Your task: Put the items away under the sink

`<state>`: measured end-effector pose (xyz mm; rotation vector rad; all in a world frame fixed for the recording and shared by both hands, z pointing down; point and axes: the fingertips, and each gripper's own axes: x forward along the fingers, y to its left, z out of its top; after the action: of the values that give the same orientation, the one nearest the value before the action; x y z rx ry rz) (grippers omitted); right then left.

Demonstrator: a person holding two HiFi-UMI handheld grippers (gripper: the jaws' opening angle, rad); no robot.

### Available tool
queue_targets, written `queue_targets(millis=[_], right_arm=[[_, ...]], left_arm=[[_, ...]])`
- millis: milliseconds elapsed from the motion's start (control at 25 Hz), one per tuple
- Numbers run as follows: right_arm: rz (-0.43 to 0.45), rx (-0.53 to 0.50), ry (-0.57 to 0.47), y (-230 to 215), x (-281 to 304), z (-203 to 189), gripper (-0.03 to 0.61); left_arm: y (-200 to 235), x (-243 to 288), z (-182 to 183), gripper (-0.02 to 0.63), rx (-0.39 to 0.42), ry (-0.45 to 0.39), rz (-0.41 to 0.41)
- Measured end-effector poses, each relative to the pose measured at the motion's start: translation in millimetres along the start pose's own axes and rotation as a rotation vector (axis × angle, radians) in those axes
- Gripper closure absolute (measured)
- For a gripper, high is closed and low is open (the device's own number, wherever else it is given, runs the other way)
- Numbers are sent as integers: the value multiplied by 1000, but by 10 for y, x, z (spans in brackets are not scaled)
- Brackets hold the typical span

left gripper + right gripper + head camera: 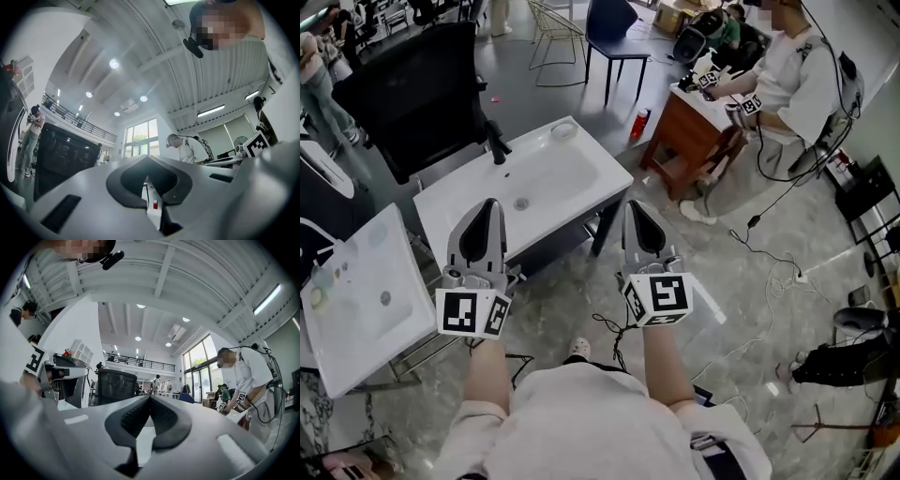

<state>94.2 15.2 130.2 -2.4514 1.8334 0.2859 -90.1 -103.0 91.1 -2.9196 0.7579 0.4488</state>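
Status: task not started, as far as the views show.

1. Left gripper (pixel 490 204): I hold it level in front of me. In the left gripper view (pixel 147 157) its jaw tips meet. Only the moulded hollow behind the tips is clear, and nothing sits in it. The gripper is closed and empty.

2. Right gripper (pixel 635 204): I hold it alongside the left one, well apart from it. In the right gripper view (pixel 150 397) the ribbed pads touch at the tips with nothing between them. It is closed and empty.

3. Target location: the white rectangular ceramic sink basin (pixel 609 173) on dark legs stands directly ahead of both grippers, just beyond their tips and below them. Its black faucet (pixel 496 142) is at the far edge, ahead of the left gripper. The space under the basin is mostly hidden from the head view, so I cannot tell whether anything is stored there.

4. Items: no item lies on or in the basin. A small red cylindrical can (pixel 640 122) stands on the floor past the basin, ahead of the right gripper. It also shows through the left gripper's hollow (pixel 155 205). I cannot tell whether it belongs to the task.

5. Remaining work, in my judgement: everything. I need to find the items, open a gripper, pick up each item, and place it beneath the basin.
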Motion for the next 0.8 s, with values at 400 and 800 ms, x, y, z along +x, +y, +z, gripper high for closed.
queue_targets(millis=[400, 800], right_arm=[[30, 25, 16, -447, 400, -278, 568], [28, 22, 20, -624, 965, -450, 568]], left_arm=[[-39, 492, -223, 612, 12, 18, 22], [205, 1073, -468, 612, 19, 18, 12]])
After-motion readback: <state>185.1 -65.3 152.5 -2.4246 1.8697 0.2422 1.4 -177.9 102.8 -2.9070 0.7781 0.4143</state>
